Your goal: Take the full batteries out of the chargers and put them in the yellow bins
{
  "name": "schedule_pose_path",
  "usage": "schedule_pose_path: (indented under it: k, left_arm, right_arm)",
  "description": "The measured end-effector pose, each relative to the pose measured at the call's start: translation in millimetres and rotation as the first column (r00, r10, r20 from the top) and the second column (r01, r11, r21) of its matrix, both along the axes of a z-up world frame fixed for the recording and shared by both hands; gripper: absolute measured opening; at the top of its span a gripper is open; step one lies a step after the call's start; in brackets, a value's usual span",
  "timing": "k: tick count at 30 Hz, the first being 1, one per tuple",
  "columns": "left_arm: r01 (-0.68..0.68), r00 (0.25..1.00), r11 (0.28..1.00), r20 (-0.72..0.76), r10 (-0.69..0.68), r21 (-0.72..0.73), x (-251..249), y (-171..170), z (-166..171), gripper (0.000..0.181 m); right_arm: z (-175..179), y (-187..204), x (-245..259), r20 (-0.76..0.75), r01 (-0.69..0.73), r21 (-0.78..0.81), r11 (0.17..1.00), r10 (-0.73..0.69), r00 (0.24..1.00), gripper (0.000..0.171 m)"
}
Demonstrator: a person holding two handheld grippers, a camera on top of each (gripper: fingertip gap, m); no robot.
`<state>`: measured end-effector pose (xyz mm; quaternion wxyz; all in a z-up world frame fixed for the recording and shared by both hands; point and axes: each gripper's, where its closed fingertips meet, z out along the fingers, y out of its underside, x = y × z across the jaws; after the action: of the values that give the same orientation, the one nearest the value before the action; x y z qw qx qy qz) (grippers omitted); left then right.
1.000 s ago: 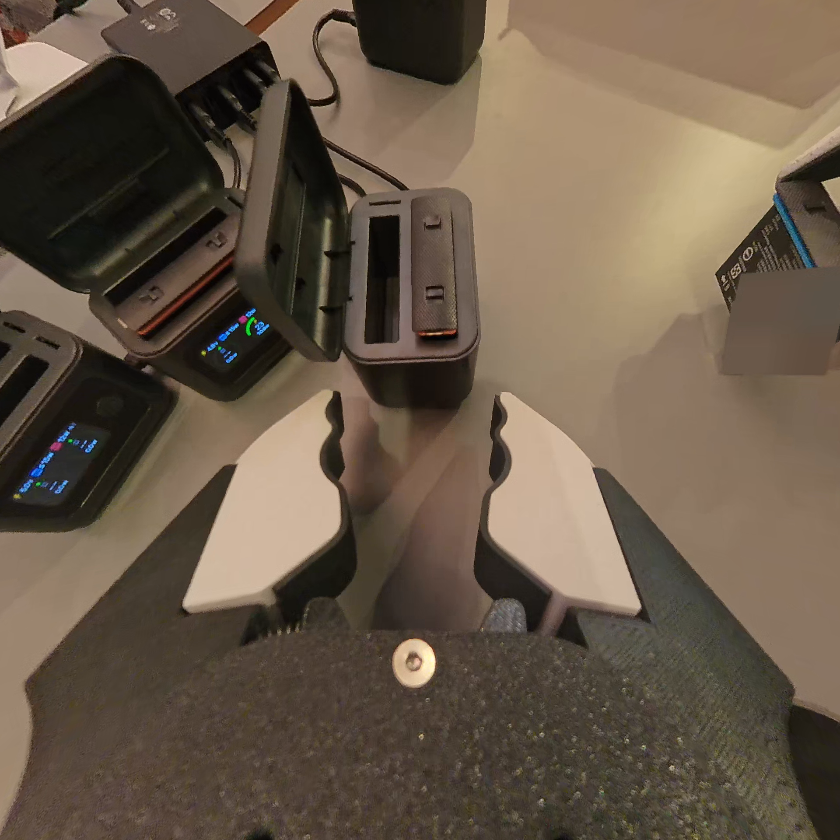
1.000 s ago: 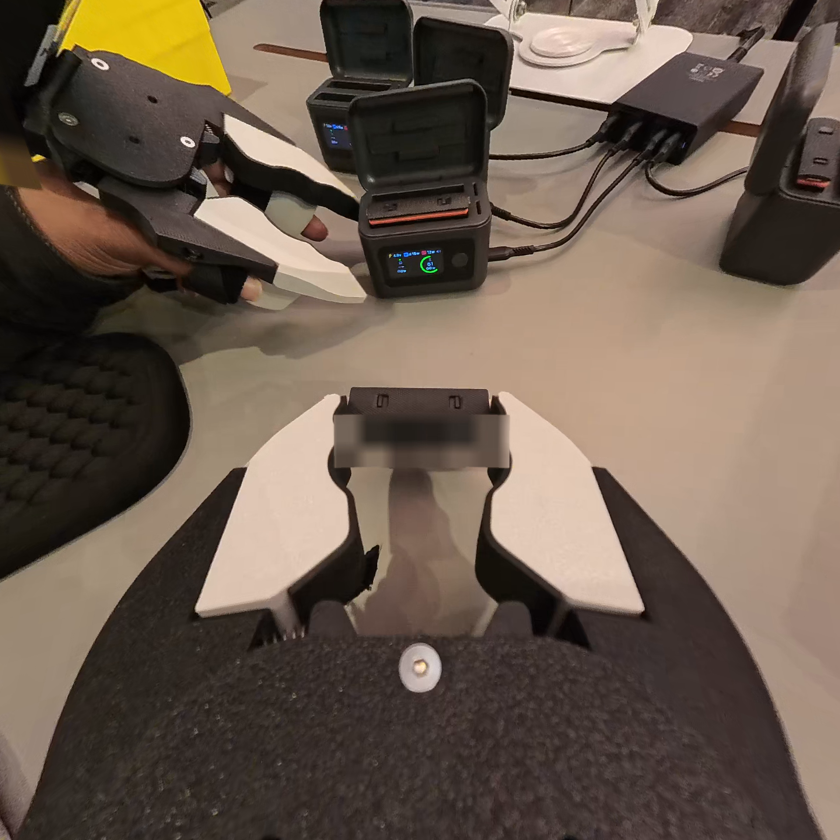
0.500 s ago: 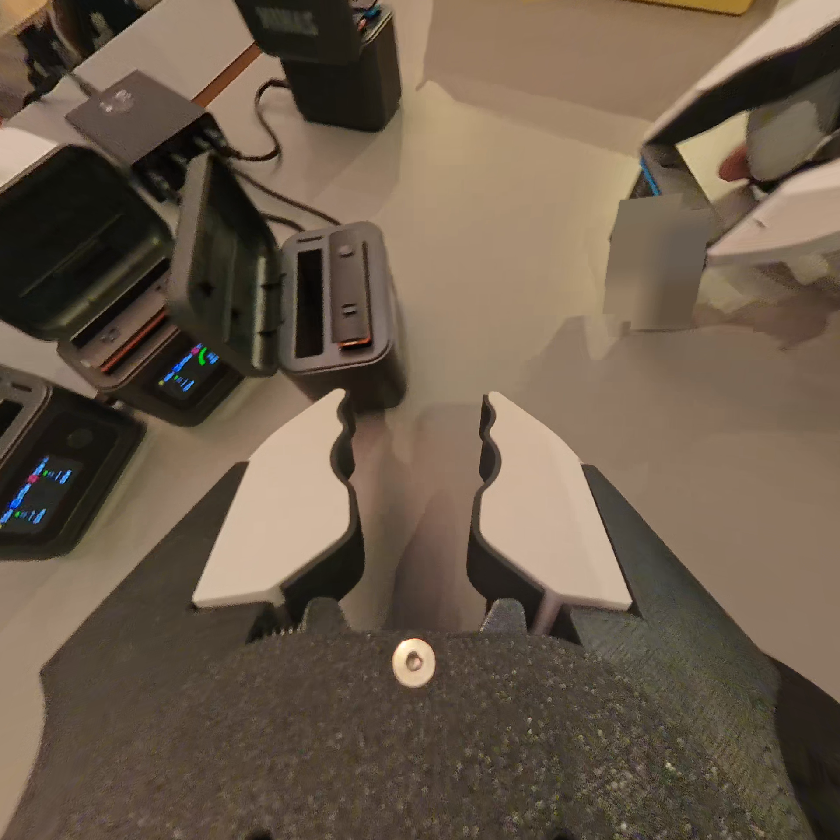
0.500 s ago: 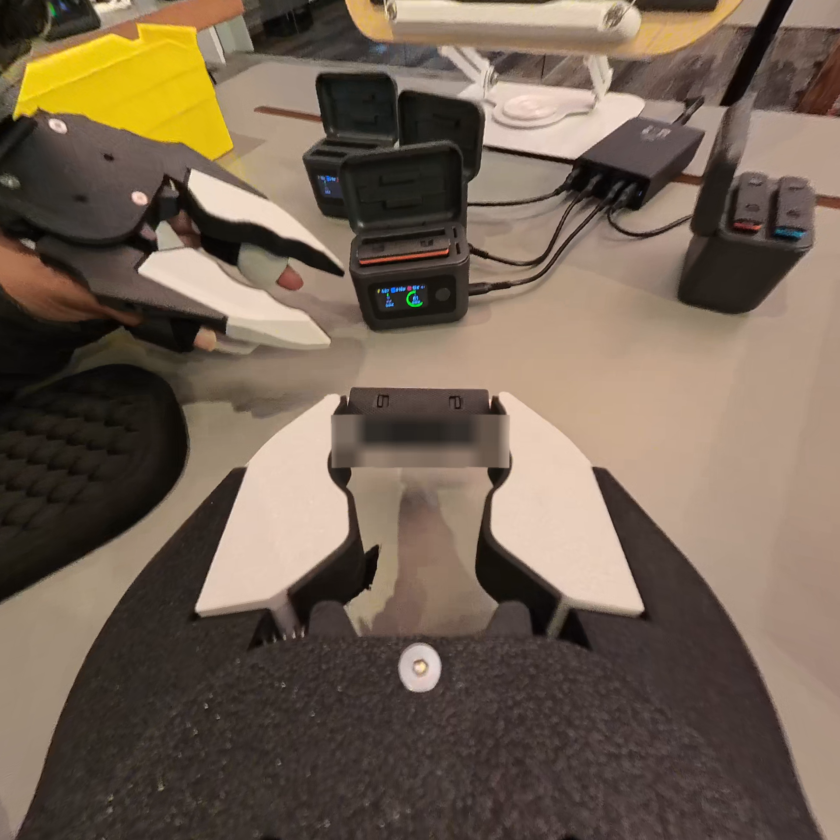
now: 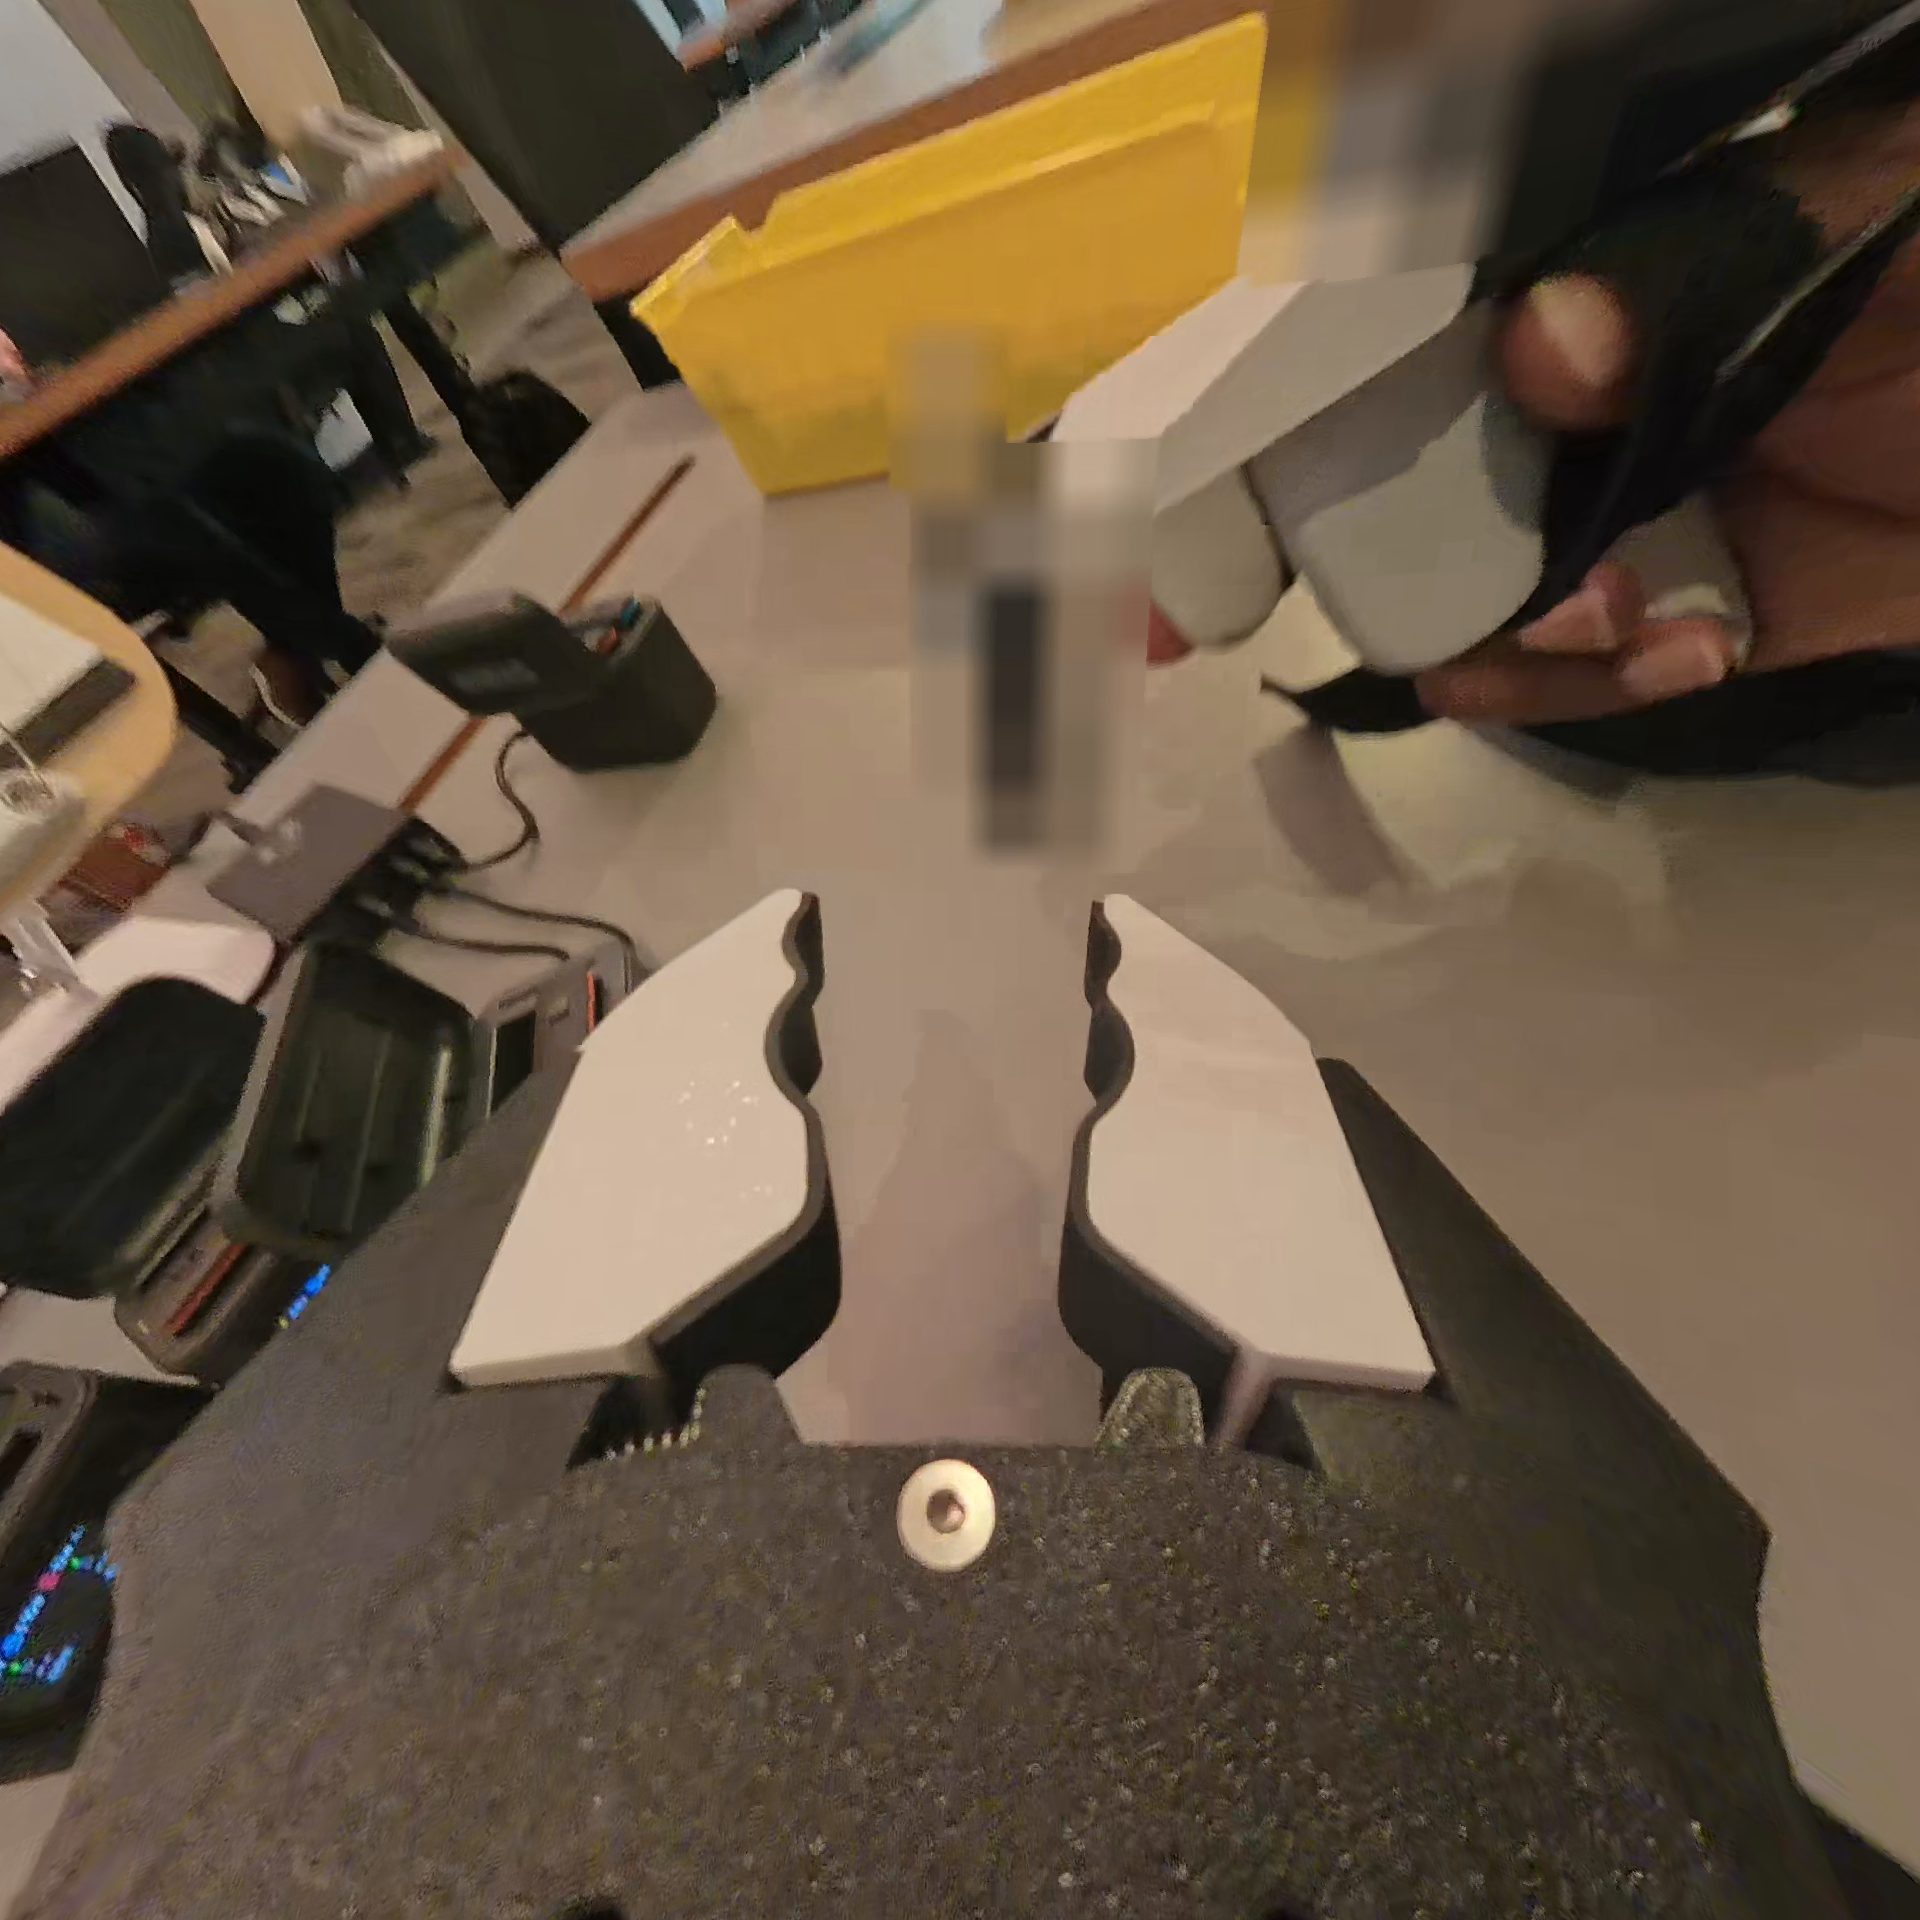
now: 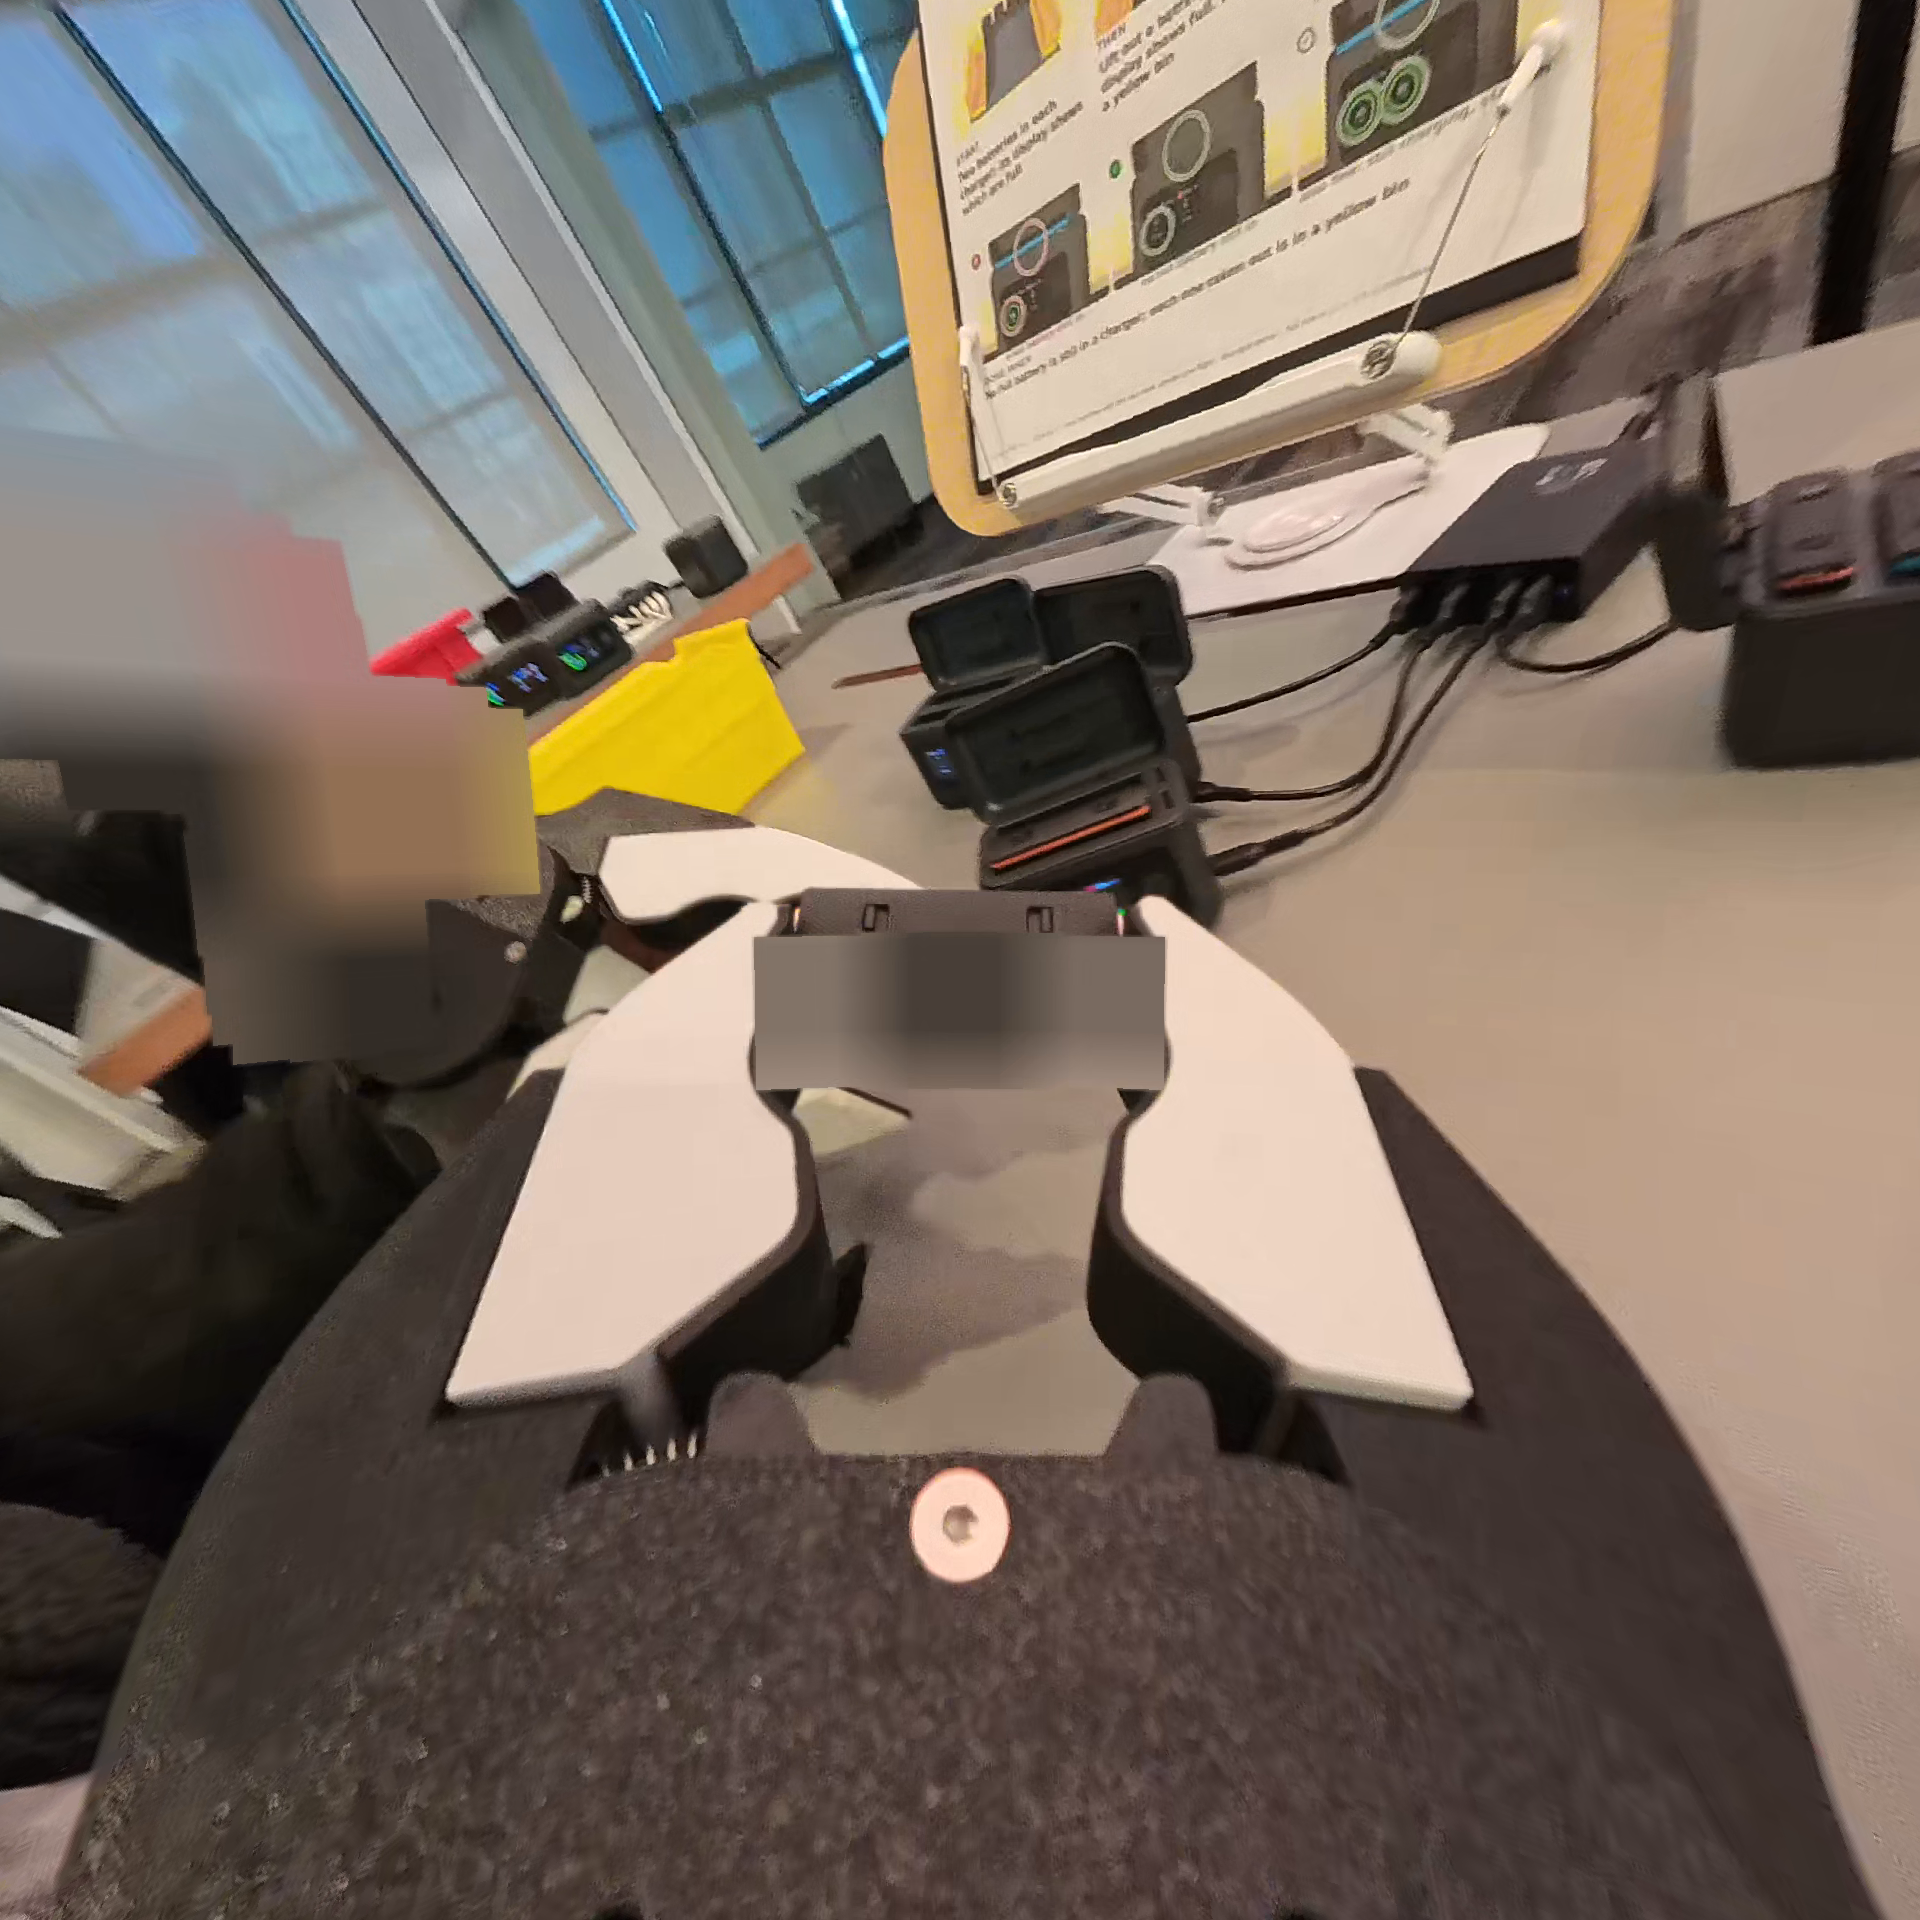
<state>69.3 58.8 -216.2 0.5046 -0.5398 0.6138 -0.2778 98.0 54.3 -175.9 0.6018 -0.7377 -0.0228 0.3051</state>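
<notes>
**Other things around the grey table**

A black power hub (image 6: 1507,551) with several black cables (image 6: 1351,727) lies far right on the grey table (image 6: 1558,1039). Behind it stands an instruction board (image 6: 1247,208) on a white stand. Large windows (image 6: 312,260) fill the far left.

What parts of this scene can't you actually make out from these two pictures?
- Yellow bin, left wrist view: motion blur, and its inside faces away.
- Battery in the right gripper, right wrist view: a mosaic patch covers most of it.
- Charger screens, left wrist view: cut off by the left edge, too blurred to read the charge.
- Left gripper: open, empty.
</notes>
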Motion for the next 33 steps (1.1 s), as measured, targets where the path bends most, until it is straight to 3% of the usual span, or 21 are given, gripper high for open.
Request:
schedule_pose_path:
  k: [3,7,9,12,14,17,19,24,26,28,33]
  left_arm:
    - [0.006,0.999,0.999,0.041,-0.008,0.043,5,-10,10,0.042]
    - [-0.033,0.997,0.997,0.071,0.028,0.077,3,-7,15,0.011]
    - [-0.035,0.997,0.997,0.068,0.031,0.068,2,-6,15,0.011]
    - [-0.021,0.998,0.999,0.065,0.018,0.046,2,-7,14,0.011]
    - [0.01,0.997,1.0,0.075,-0.01,0.002,1,-10,14,0.011]
    - [0.067,0.996,0.998,0.068,-0.066,-0.017,1,-17,12,0.011]
    - [0.115,0.992,0.992,0.052,-0.113,-0.045,2,-25,8,0.011]
    - [0.202,0.979,0.978,0.038,-0.201,-0.041,3,-42,6,0.011]
    - [0.215,0.976,0.976,0.034,-0.214,-0.039,3,-44,5,0.011]
    - [0.221,0.975,0.974,0.037,-0.219,-0.046,3,-45,6,0.011]
    - [0.228,0.972,0.971,0.065,-0.224,-0.068,4,-46,7,0.011]
  right_arm:
    - [2,0,-12,-0.094,-0.024,-0.007,1.0,0.023,0.995,0.059]
    - [0,1,-23,-0.138,-0.047,-0.02,0.999,0.044,0.989,0.059]
    - [0,1,-23,-0.13,-0.05,-0.023,0.998,0.047,0.99,0.059]
    - [-4,-1,-25,-0.044,-0.094,-0.059,0.994,0.091,0.995,0.059]
    - [-9,-6,-25,0.127,-0.165,-0.099,0.981,0.177,0.976,0.063]
    - [-14,-24,-25,0.412,-0.34,-0.172,0.925,0.381,0.828,0.06]
    - [-8,-28,-19,0.553,-0.406,-0.149,0.902,0.416,0.722,0.055]
    - [-13,-36,-17,0.733,-0.543,-0.233,0.806,0.513,0.446,0.051]
    - [-22,-37,-20,0.764,-0.566,-0.276,0.777,0.535,0.362,0.037]
    - [-30,-37,-23,0.777,-0.584,-0.285,0.76,0.54,0.323,0.016]
    - [-29,-38,-21,0.791,-0.609,-0.255,0.751,0.524,0.315,0.015]
